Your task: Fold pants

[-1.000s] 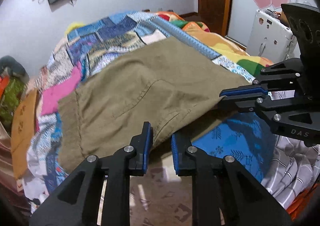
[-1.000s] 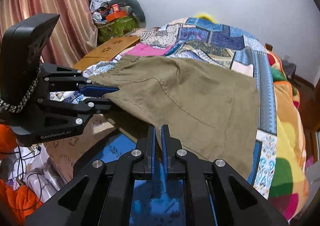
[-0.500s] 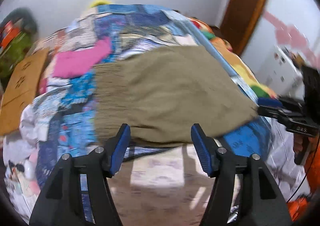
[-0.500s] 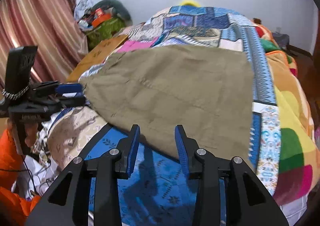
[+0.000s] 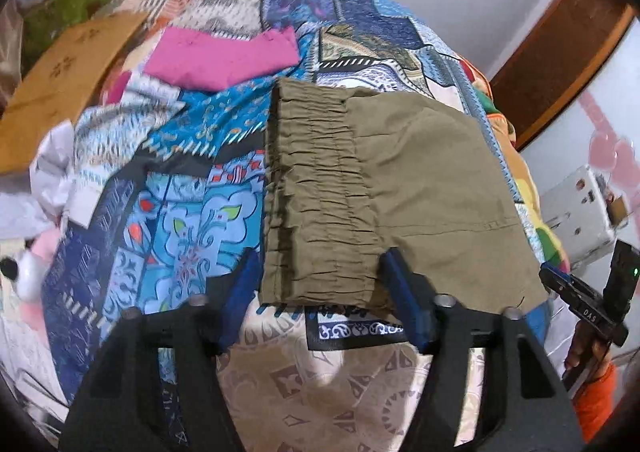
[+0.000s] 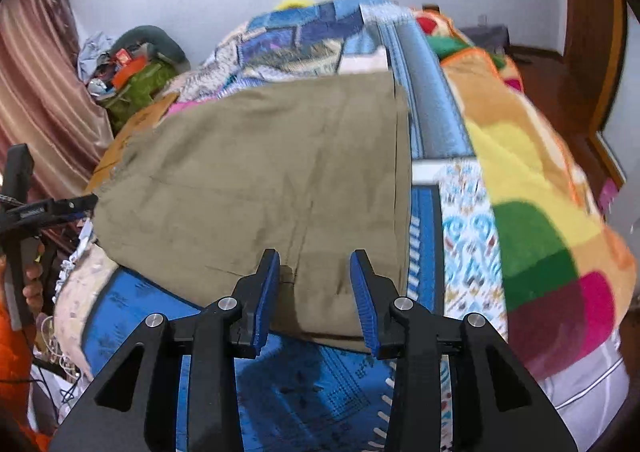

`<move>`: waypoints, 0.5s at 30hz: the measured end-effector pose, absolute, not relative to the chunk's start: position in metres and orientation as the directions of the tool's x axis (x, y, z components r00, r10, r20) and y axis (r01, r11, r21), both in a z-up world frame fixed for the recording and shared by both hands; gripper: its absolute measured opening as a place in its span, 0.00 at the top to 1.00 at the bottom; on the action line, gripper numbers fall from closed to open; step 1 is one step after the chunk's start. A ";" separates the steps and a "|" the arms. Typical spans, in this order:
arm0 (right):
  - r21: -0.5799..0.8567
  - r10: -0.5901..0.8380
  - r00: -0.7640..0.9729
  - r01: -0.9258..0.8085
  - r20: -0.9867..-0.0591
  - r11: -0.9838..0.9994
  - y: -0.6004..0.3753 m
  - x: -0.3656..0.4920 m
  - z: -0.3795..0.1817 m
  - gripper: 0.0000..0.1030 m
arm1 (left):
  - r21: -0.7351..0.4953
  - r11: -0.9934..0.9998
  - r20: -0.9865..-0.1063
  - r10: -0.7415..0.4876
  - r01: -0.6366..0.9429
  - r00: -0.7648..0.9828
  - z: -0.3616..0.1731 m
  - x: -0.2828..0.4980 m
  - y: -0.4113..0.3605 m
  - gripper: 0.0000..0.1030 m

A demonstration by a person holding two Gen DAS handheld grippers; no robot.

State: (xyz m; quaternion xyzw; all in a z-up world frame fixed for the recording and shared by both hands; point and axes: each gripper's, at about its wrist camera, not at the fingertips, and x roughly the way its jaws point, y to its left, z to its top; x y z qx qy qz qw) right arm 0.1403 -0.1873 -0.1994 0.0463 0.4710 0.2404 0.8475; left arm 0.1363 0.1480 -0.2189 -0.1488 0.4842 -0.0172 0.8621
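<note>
Olive-brown pants (image 5: 400,188) lie folded flat on the patchwork bed cover (image 5: 180,212), elastic waistband toward the left. My left gripper (image 5: 320,292) is open and empty, its blue pads just above the waistband's near edge. In the right wrist view the pants (image 6: 260,180) spread across the bed. My right gripper (image 6: 316,292) is open and empty over the pants' near edge. The right gripper also shows in the left wrist view (image 5: 560,284), beside the pants' right corner. The left gripper shows at the left edge of the right wrist view (image 6: 86,202).
A pink cloth (image 5: 220,56) lies on the bed beyond the waistband. A brown board (image 5: 60,84) and a pile of clutter (image 6: 132,68) stand at the bed's left. A multicoloured blanket (image 6: 540,192) covers the right side. A white appliance (image 5: 576,212) stands at the right.
Both grippers let go of the pants, opened and drew back. The pants' near edge, held up before, now lies flat on the bed.
</note>
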 end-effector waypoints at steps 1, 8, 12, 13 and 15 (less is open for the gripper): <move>0.314 0.457 0.431 -0.363 -0.778 0.877 -0.187 0.141 -0.204 0.68 | -0.239 0.967 -0.829 -0.154 -0.090 0.538 -0.216 0.136 0.142 0.57; 0.322 0.467 0.428 -0.368 -0.774 0.872 -0.188 0.134 -0.205 0.68 | -0.052 0.997 -0.826 -0.009 -0.060 0.563 -0.212 0.132 0.131 0.56; 0.262 0.440 0.434 -0.411 -0.786 0.873 -0.187 0.128 -0.206 0.63 | -0.082 0.991 -0.824 -0.011 -0.101 0.567 -0.224 0.129 0.139 0.39; 0.259 0.435 0.438 -0.406 -0.787 0.876 -0.189 0.128 -0.207 0.58 | -0.070 0.990 -0.821 0.012 -0.123 0.570 -0.224 0.127 0.141 0.31; 0.285 0.447 0.425 -0.393 -0.787 0.874 -0.192 0.131 -0.209 0.58 | -0.070 0.989 -0.826 0.016 -0.130 0.563 -0.221 0.128 0.143 0.28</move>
